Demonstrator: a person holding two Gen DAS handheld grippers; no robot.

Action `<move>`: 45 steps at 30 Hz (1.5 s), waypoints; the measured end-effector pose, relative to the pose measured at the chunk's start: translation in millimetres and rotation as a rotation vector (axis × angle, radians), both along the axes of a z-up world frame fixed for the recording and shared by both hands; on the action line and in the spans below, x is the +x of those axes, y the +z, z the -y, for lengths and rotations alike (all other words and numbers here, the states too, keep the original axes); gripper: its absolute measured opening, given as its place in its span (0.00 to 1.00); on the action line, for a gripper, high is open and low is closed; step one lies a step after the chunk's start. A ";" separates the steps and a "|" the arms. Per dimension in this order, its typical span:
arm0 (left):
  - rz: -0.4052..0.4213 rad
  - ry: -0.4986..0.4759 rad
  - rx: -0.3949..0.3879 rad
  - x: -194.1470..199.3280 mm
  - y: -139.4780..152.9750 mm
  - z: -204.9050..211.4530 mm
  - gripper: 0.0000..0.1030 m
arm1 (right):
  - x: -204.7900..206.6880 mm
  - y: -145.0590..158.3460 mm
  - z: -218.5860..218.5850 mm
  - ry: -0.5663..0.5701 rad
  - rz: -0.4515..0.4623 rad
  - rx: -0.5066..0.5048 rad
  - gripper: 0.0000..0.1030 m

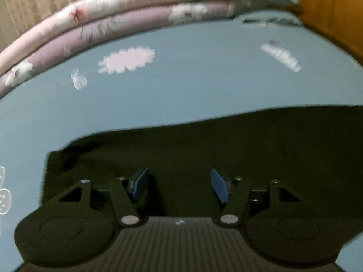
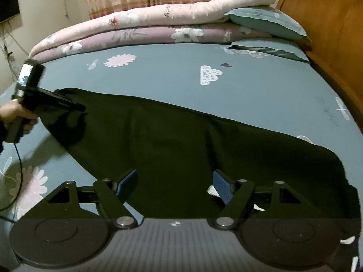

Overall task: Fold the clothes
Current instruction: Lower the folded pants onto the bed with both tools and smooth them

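Left gripper (image 1: 179, 184) wide open w/ blue pads (image 1: 219, 188) apart, held nothing, hung just over the dark cloth (image 1: 204, 149). Right gripper (image 2: 175, 187) wide open too, empty, over the cloth's near edge. Cloth lay flat on the blue bed (image 2: 172, 77). Left-wrist view blurry. Cloth's near part hidden behind both grippers. Folded quilts (image 2: 140, 29) & pillows (image 2: 267, 22) at the bed's far end.
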State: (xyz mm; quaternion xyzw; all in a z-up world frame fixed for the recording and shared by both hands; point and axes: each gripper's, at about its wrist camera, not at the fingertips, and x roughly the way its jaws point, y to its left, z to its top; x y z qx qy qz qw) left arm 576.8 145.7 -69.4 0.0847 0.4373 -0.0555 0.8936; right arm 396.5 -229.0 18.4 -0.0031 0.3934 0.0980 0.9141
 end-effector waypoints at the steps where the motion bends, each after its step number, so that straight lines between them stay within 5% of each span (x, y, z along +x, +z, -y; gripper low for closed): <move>1: -0.020 0.034 -0.028 8.5 -7.9 -5.9 0.60 | -1.3 0.2 2.6 -0.005 -0.002 -0.006 0.77; 4: 0.000 0.101 -0.158 26.5 -14.2 -32.4 0.61 | -2.4 -3.7 12.1 -0.030 -0.014 -0.012 0.78; 14: 0.013 0.186 -0.158 68.9 -3.7 -52.4 0.59 | -2.4 -4.8 20.3 -0.058 -0.016 -0.005 0.78; 21: 0.011 -0.021 -0.175 7.6 27.6 -12.7 0.64 | 1.4 10.5 47.7 -0.088 0.006 -0.060 0.79; 25: -0.018 -0.121 -0.097 -16.8 13.9 12.1 0.64 | 29.9 9.0 79.4 -0.103 -0.011 -0.052 0.81; 35: -0.078 -0.043 -0.088 -17.8 -4.5 0.3 0.70 | 125.9 -62.5 149.4 -0.182 -0.199 0.215 0.81; 41: -0.080 -0.031 -0.089 -14.7 -5.8 -6.1 0.73 | 148.9 -94.7 161.2 -0.265 -0.146 0.080 0.81; 45: -0.084 -0.029 -0.081 -11.8 -5.9 -5.8 0.75 | 124.8 -72.6 159.3 -0.250 -0.129 0.071 0.81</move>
